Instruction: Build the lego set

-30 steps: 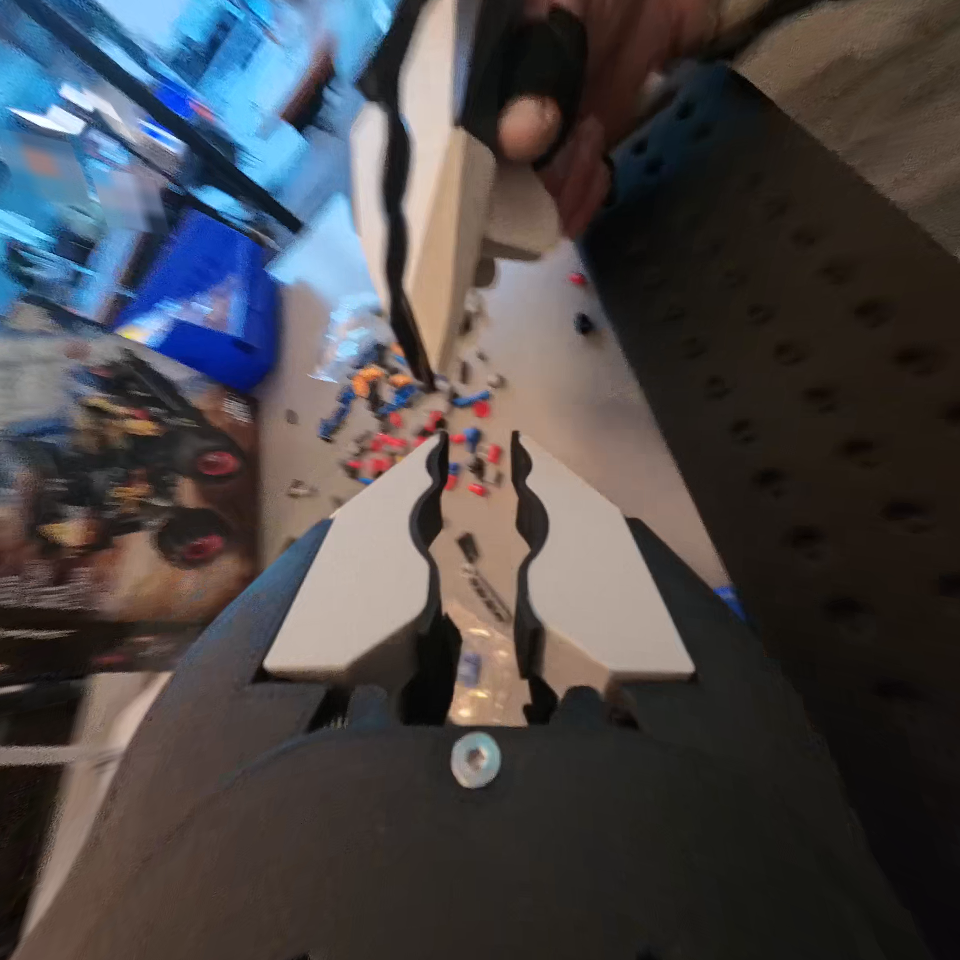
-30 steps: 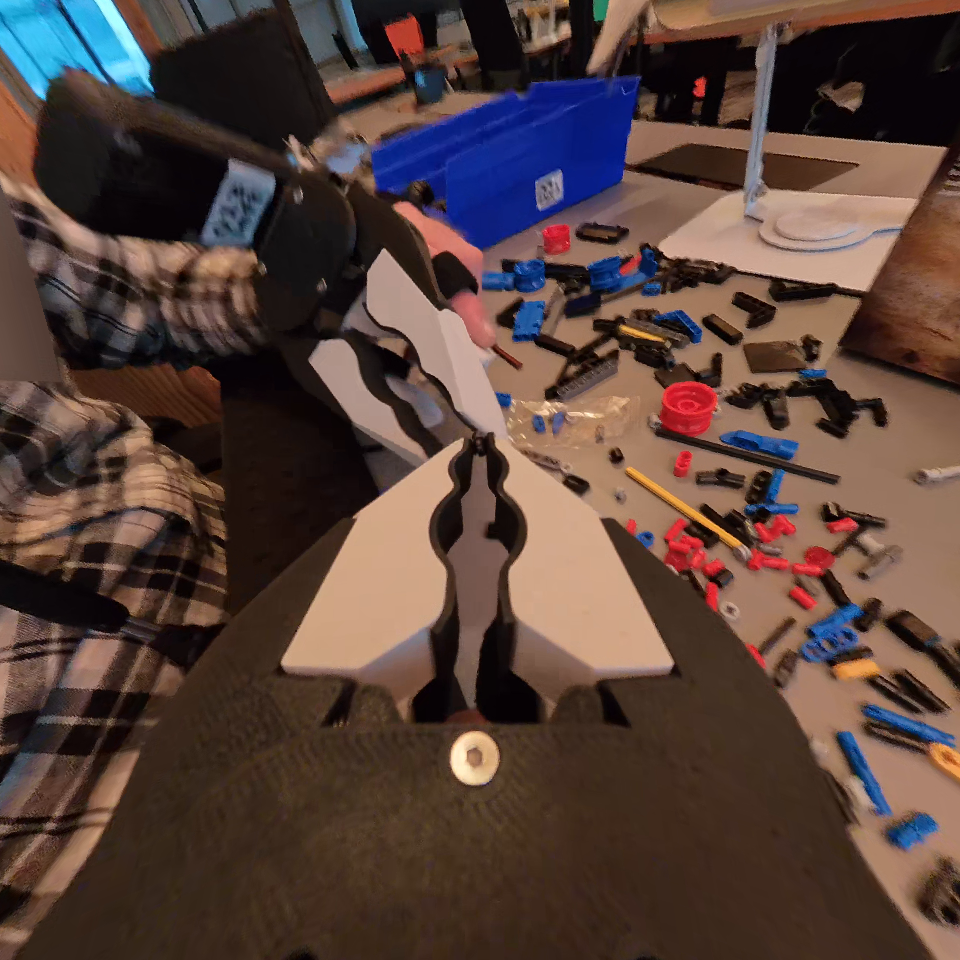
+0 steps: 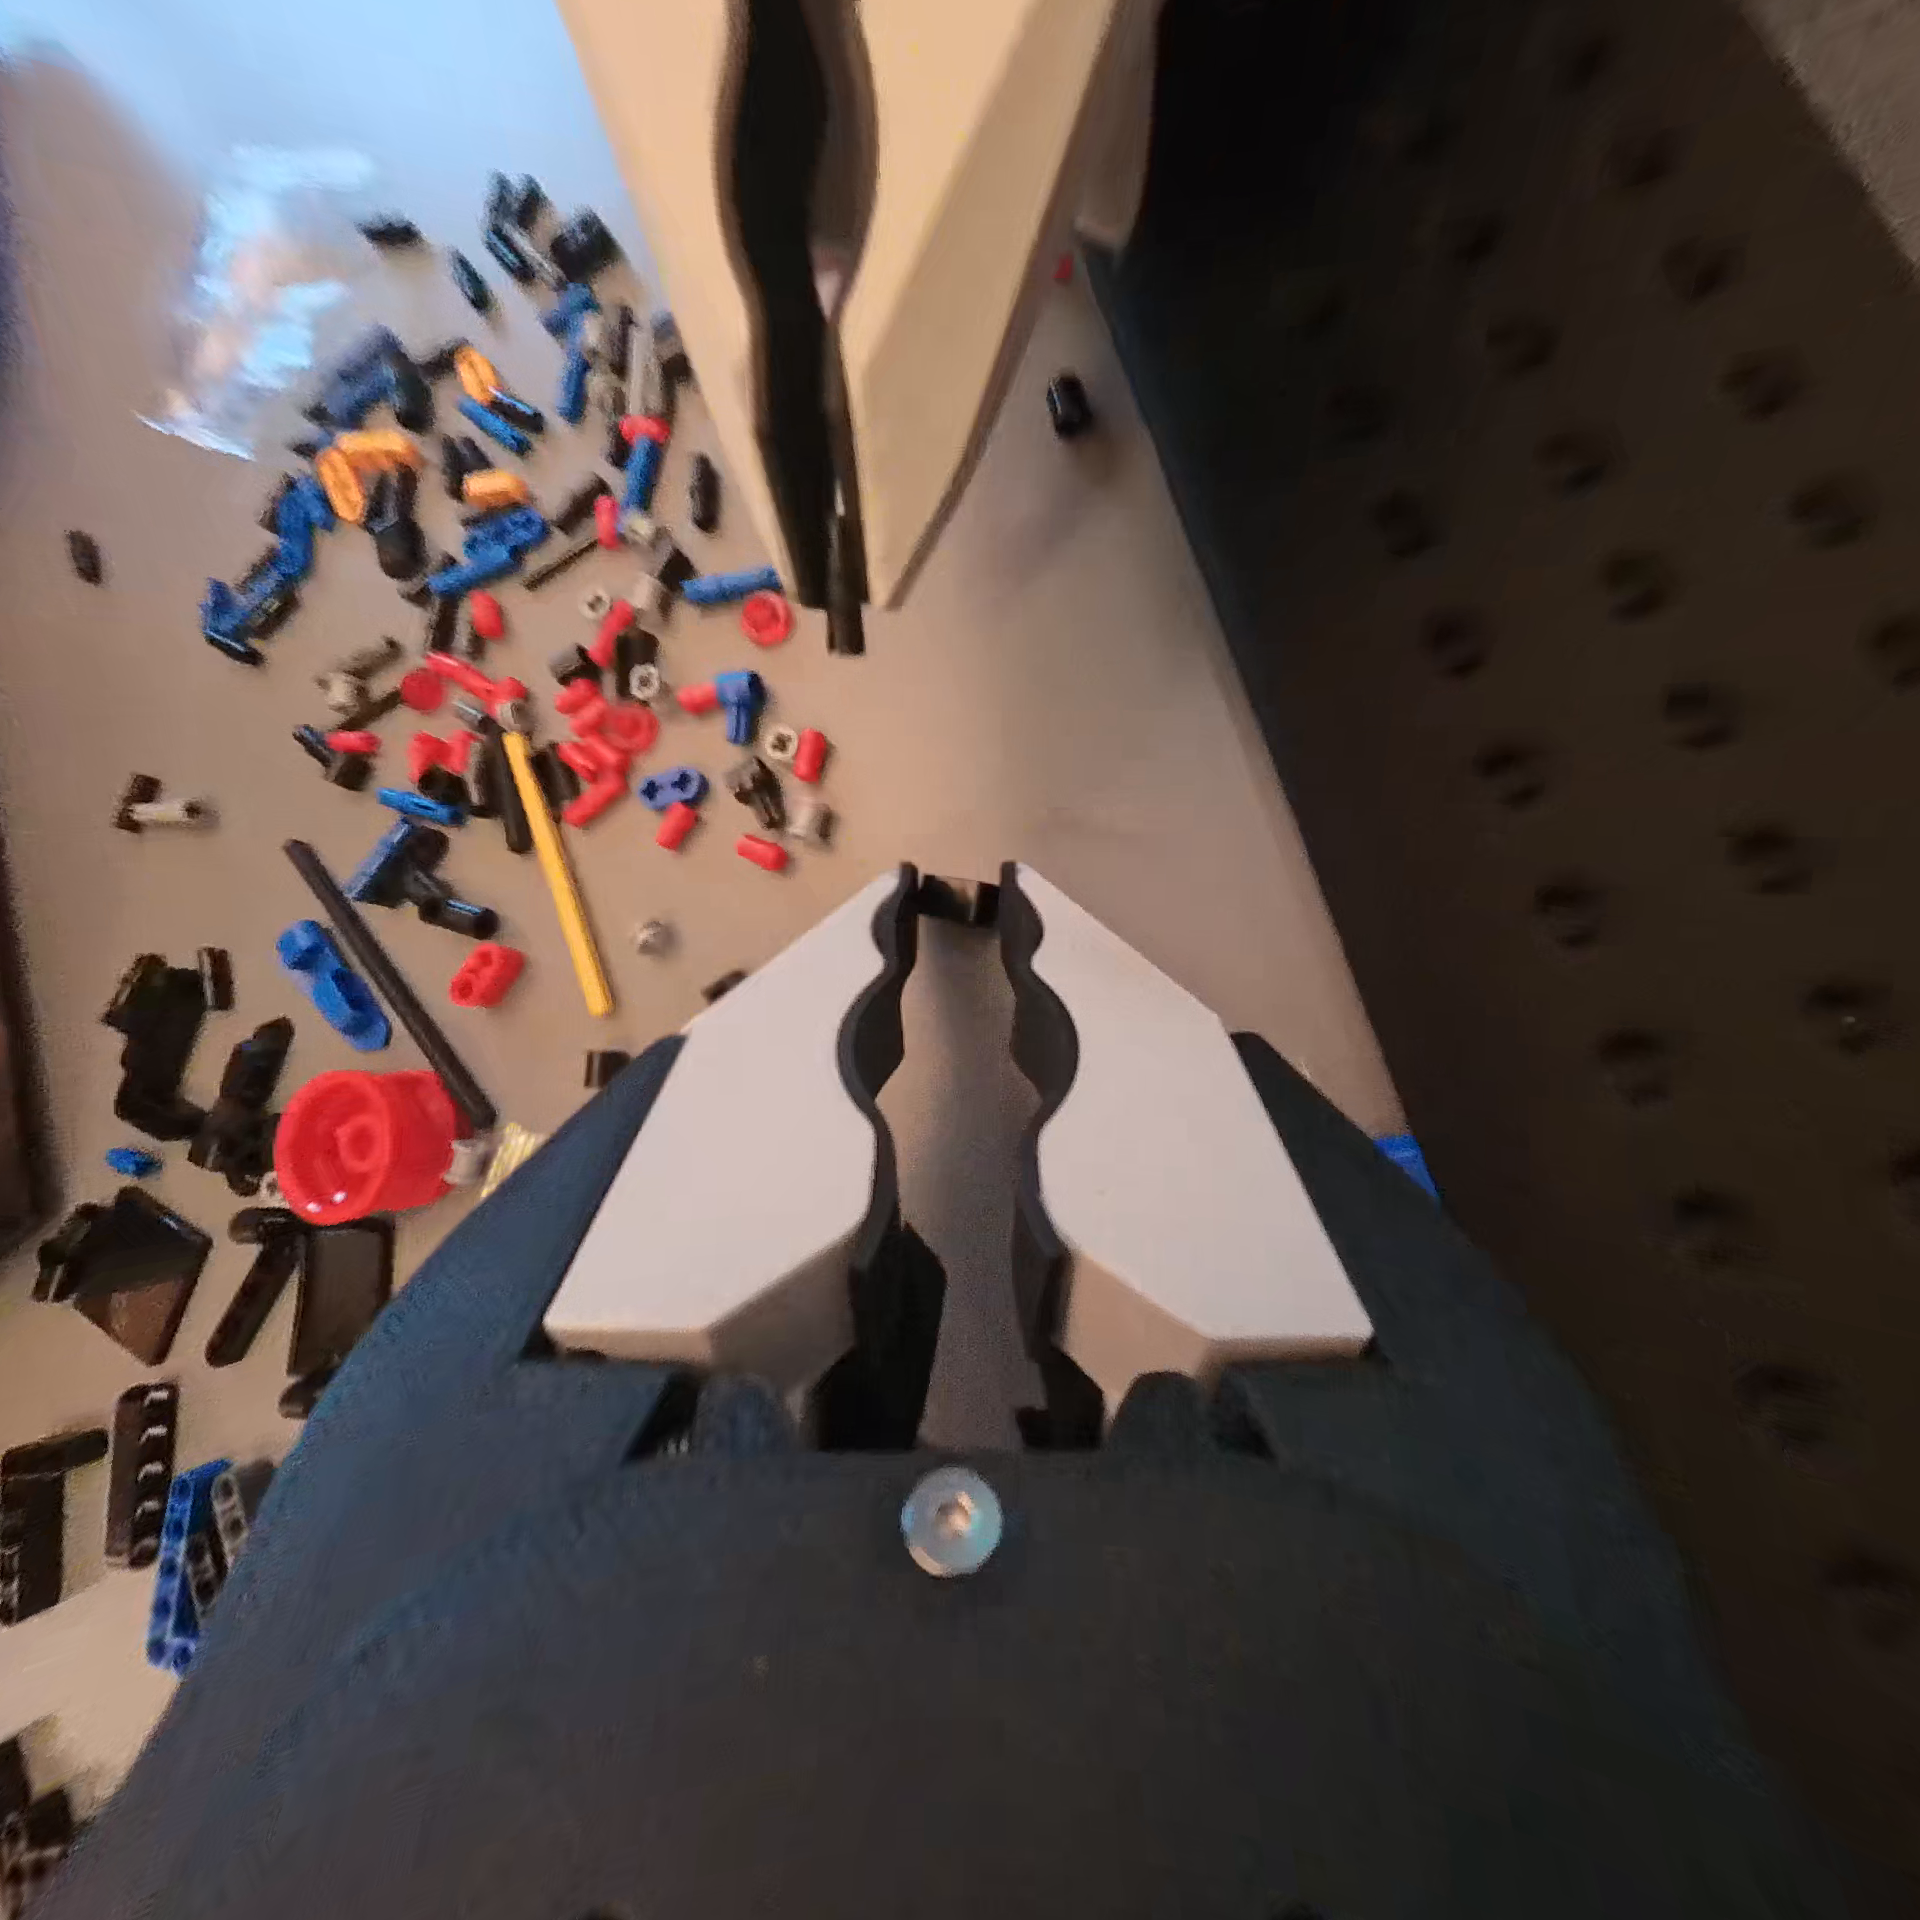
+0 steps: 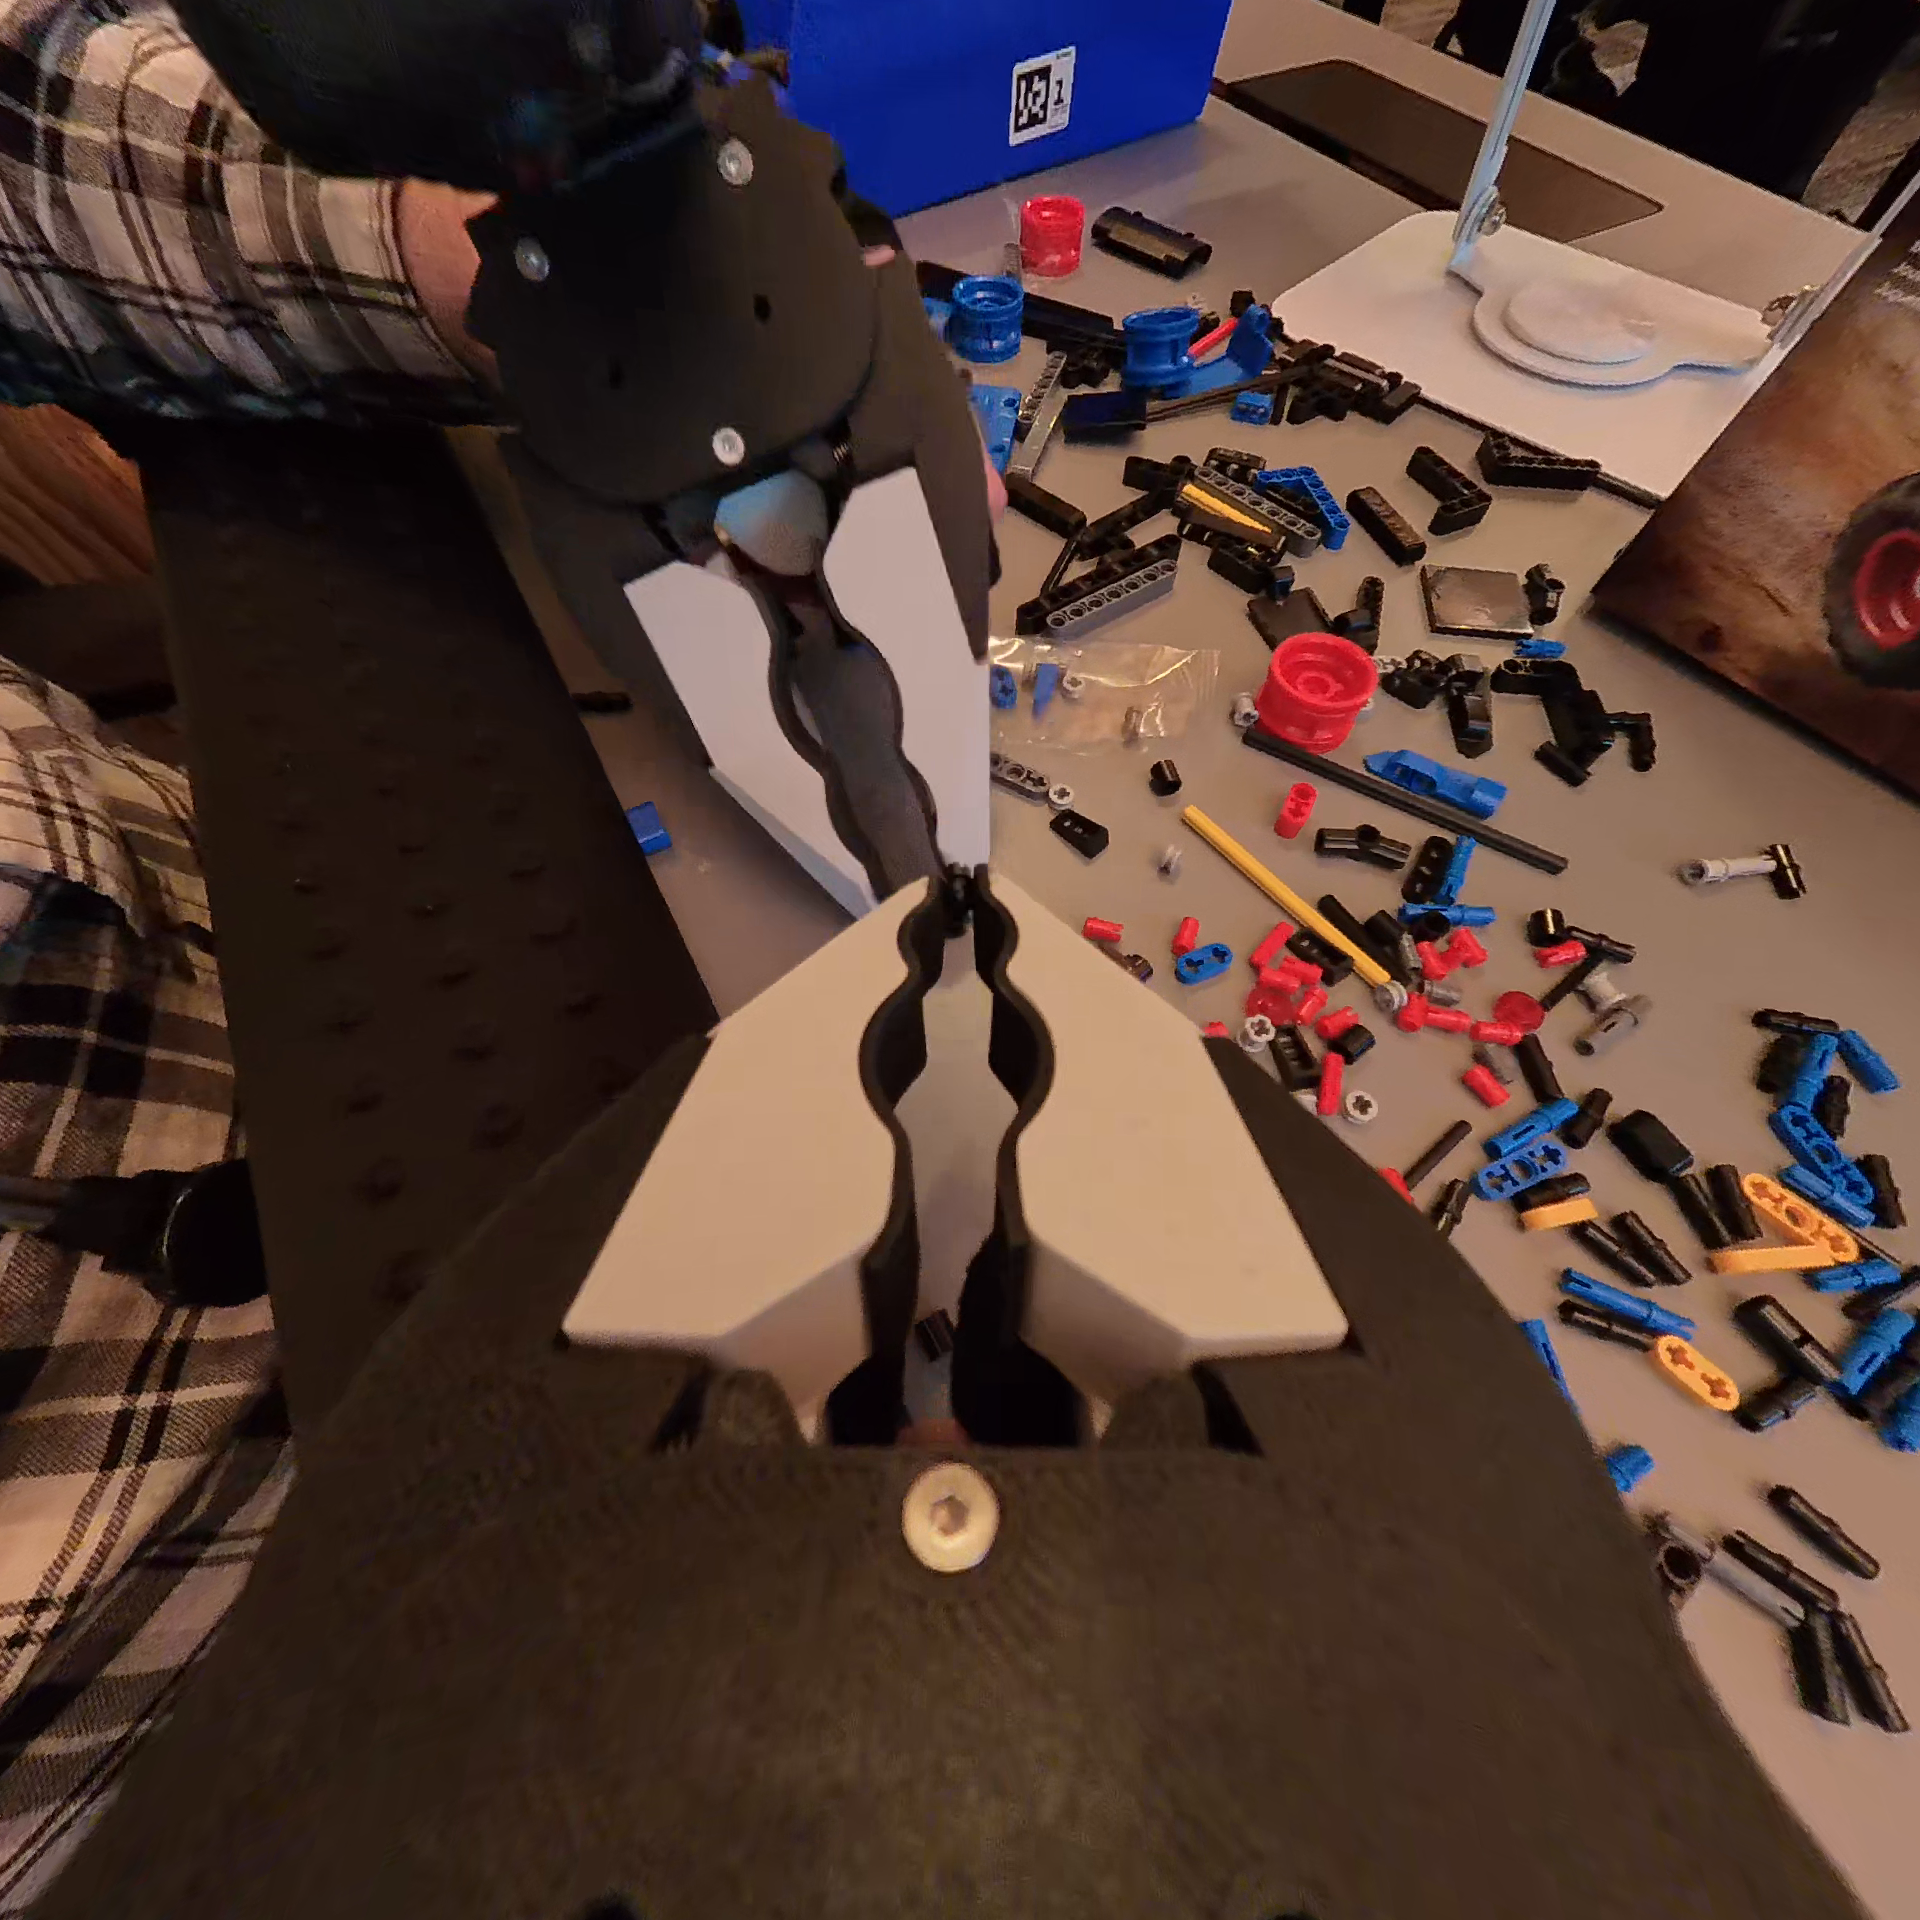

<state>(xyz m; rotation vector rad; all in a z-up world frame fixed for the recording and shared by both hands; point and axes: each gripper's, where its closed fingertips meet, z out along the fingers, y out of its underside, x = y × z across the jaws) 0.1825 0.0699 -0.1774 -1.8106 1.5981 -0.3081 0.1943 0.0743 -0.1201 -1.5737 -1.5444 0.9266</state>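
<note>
Since 1 second ago, the left gripper (image 3: pixel 958 883) has closed on a small black piece (image 3: pixel 956 900) at its tips. Directly ahead, the right gripper (image 4: pixel 961 891) pinches a thin black pin (image 3: pixel 844 613), its long axis pointing back toward that piece.

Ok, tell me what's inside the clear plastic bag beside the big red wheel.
The clear bag holds two small blue pieces at one end and a small grey piece. Its edge runs behind the left gripper, so anything there is hidden.

Probably a workshop or lab; grey worktable (image 4: pixel 1195 208), blue parts bin (image 4: pixel 935 94), more benches dimly behind.
</note>
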